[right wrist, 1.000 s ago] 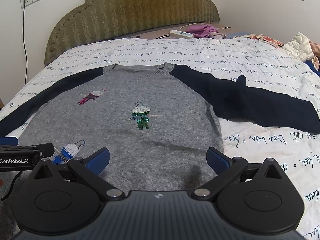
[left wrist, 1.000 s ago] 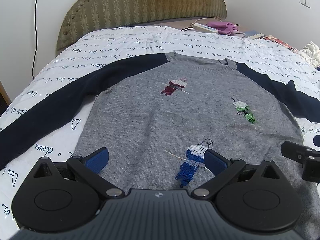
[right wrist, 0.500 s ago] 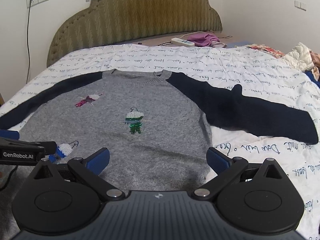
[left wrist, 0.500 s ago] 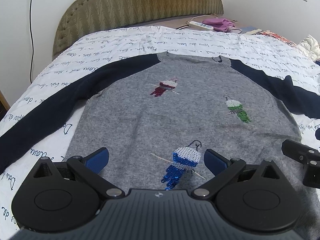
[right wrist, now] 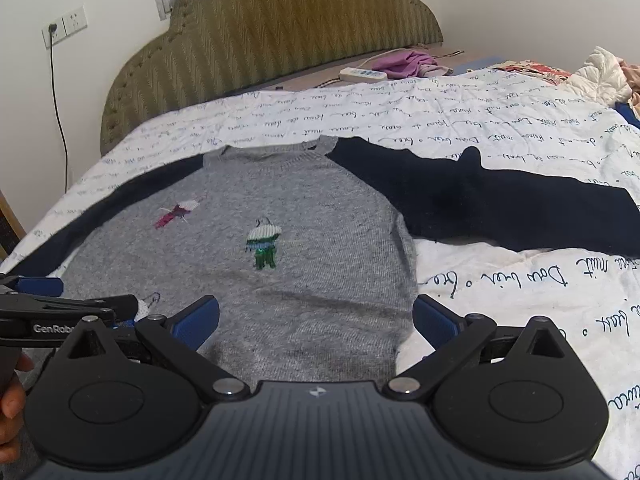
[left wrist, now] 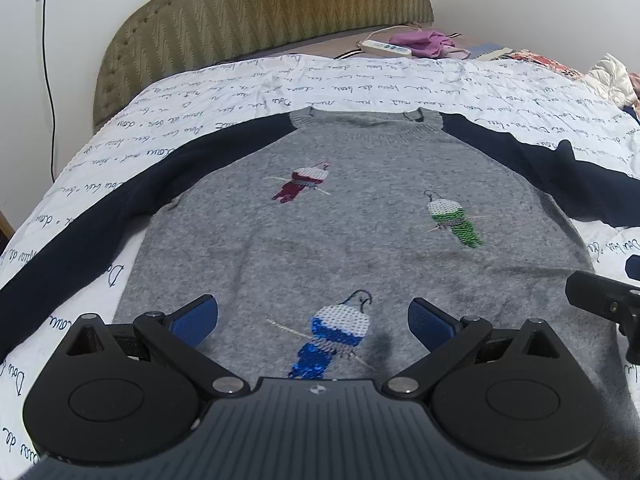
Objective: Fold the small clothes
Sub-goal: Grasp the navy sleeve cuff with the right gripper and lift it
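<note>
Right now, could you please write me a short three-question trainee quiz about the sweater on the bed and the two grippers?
1. True or false: the grey knit sweater with navy sleeves lies spread flat on the white script-printed bedspread.
2. How many sequinned birds decorate it?
3. The left gripper and the right gripper are: A) both open, B) both shut, C) one of each.

Key: 1 true; 2 three; 3 A.

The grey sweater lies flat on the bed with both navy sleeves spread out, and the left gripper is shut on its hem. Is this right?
Not quite. In the left wrist view the left gripper is open, jaws wide apart above the hem of the grey sweater, gripping nothing. The rest holds: the sweater lies flat on the bed with both navy sleeves spread out.
</note>
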`<state>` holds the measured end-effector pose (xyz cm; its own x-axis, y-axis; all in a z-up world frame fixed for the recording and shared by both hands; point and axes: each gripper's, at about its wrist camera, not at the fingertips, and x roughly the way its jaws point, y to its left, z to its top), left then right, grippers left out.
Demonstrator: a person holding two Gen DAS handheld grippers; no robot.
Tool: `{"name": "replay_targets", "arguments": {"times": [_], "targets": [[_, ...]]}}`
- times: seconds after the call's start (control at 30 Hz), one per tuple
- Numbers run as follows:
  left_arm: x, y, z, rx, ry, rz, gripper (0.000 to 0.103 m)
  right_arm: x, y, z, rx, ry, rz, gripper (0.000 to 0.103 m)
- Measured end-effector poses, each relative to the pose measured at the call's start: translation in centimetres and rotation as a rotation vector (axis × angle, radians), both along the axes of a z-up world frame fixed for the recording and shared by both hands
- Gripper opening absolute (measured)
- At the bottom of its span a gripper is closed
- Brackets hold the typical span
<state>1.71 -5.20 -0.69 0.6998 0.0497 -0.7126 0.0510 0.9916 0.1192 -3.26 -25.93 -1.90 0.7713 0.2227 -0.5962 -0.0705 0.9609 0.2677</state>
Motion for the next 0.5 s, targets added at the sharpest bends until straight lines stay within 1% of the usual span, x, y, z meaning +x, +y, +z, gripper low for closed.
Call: {"name": "replay_targets", "arguments": {"times": [0.27,0.4,0.5], "targets": [[0.6,-1.6,0.0,0.007,0.003,-0.026,0.102,0.6,-1.7,-0.6,-0.001,0.013,-0.047,0.103],[1.0,-2.7,0.0,0.017,0.005,-0.034,0.102,0.8,-3.7,-1.1,0.094,0.026,-0.06,0.103],[1.0,-3.9,0.0,0.067,-0.026,-0.046,0.102,0.9,-5.5,-1.6,0.142,0.021,-0.103,0.103]]}}
